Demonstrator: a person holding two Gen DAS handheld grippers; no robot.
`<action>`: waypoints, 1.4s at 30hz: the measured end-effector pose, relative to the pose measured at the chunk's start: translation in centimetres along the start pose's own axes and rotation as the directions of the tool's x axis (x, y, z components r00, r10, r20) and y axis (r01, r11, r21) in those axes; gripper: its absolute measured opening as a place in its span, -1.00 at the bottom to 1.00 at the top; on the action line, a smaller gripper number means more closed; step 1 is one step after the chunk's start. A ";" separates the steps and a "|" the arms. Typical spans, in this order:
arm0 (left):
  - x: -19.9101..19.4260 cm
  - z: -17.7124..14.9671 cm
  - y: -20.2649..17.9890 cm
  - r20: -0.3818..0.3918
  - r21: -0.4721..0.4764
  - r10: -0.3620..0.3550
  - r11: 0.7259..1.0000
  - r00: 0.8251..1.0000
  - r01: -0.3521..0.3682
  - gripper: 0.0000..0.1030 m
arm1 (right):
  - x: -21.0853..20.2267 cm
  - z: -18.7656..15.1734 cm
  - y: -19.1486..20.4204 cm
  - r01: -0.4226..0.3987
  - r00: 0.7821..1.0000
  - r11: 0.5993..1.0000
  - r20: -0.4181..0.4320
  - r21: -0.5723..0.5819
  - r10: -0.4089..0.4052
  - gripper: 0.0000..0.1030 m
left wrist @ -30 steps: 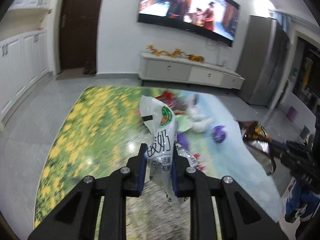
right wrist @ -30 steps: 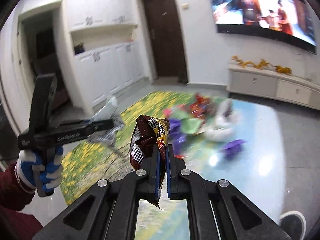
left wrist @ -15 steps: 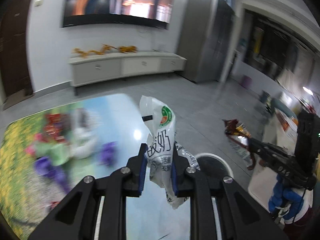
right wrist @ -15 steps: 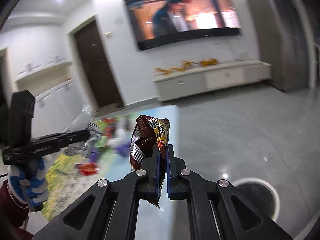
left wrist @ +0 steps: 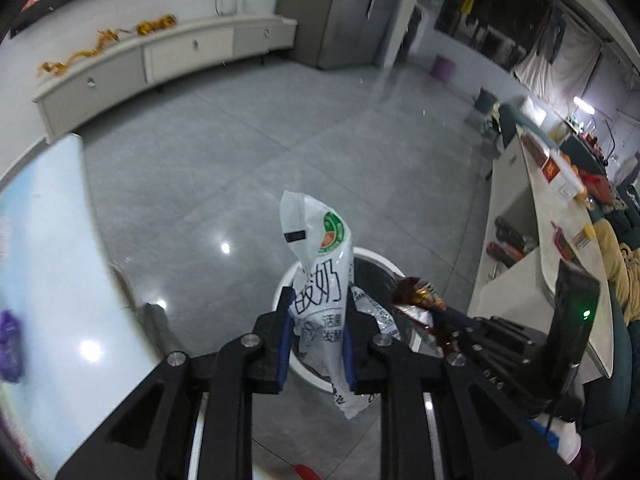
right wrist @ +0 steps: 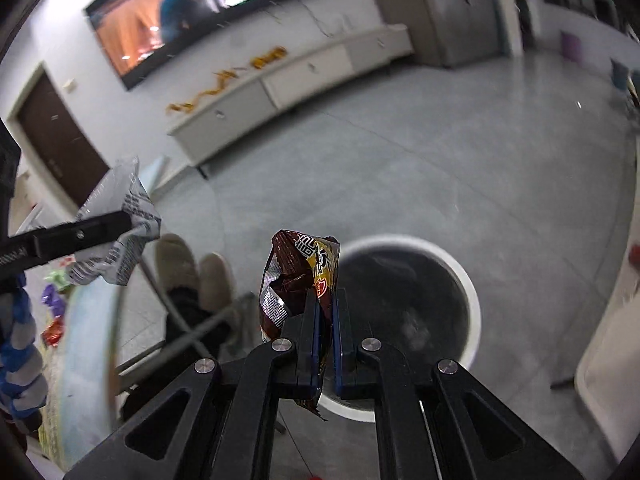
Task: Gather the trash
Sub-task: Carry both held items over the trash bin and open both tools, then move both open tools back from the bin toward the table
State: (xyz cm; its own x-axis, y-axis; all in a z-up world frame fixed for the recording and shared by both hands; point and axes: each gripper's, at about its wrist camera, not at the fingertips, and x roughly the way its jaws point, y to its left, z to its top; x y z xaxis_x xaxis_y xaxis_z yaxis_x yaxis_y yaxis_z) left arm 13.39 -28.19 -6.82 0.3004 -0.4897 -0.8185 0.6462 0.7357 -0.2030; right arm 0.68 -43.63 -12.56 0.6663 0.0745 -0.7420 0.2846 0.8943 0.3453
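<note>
We hold our left gripper (left wrist: 316,334) clenched on a white plastic pouch (left wrist: 320,280) printed with black characters and a green-and-orange round logo; the blue-edged pads pinch its lower half, its crumpled top stands up beyond the fingertips, and a loose tail hangs down between the arms. In the left wrist view the pouch sits in front of the round white-rimmed trash bin (left wrist: 372,258) with a dark liner, which stands on the grey tiled floor (left wrist: 240,152).

Our right gripper (right wrist: 327,320) grips a crinkled brown, yellow and red snack wrapper (right wrist: 298,276), the jaws nearly together with only the thin foil between them. In the right wrist view the bin (right wrist: 472,292) lies just right of the wrapper and a little farther off, its dark mouth open toward us. In the left wrist view the same wrapper (left wrist: 416,292) shows at the right, held over the bin's right rim by the right gripper (left wrist: 444,320).

At the left of the right wrist view the left gripper's finger (right wrist: 80,234) crosses the pouch (right wrist: 116,232), with a blue-and-white gloved hand (right wrist: 18,344) below it. The table (right wrist: 84,360) edge curves along the near left, with small coloured wrappers (right wrist: 52,296) on it, and a pair of beige slippers (right wrist: 192,268) shows on the floor beside it. A white low cabinet (right wrist: 288,84) runs along the far wall under a lit television (right wrist: 200,12).
</note>
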 end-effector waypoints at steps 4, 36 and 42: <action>4.0 0.7 -1.1 -0.069 -0.005 -0.019 1.000 0.997 0.018 -0.58 | 2.7 -0.7 -2.5 0.039 0.998 0.998 -0.056 0.048 -0.036 -0.88; 5.6 1.9 -4.4 0.000 -0.003 -0.012 1.000 1.000 0.012 0.03 | 5.0 -0.4 -7.7 0.153 0.983 0.984 -0.120 0.091 -0.142 0.03; 1.5 1.3 -4.3 0.133 0.035 0.040 0.998 0.990 -0.045 0.03 | 2.0 0.8 -6.3 0.173 0.984 0.983 -0.057 0.058 -0.169 0.04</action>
State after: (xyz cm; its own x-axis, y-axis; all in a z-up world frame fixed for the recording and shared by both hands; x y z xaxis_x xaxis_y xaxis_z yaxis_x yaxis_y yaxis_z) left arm 12.00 -32.74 -6.46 0.4168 -0.5178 -0.7471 0.6562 0.7401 -0.1468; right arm 0.76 -49.47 -15.74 0.5678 -0.0530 -0.8214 0.4352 0.8664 0.2449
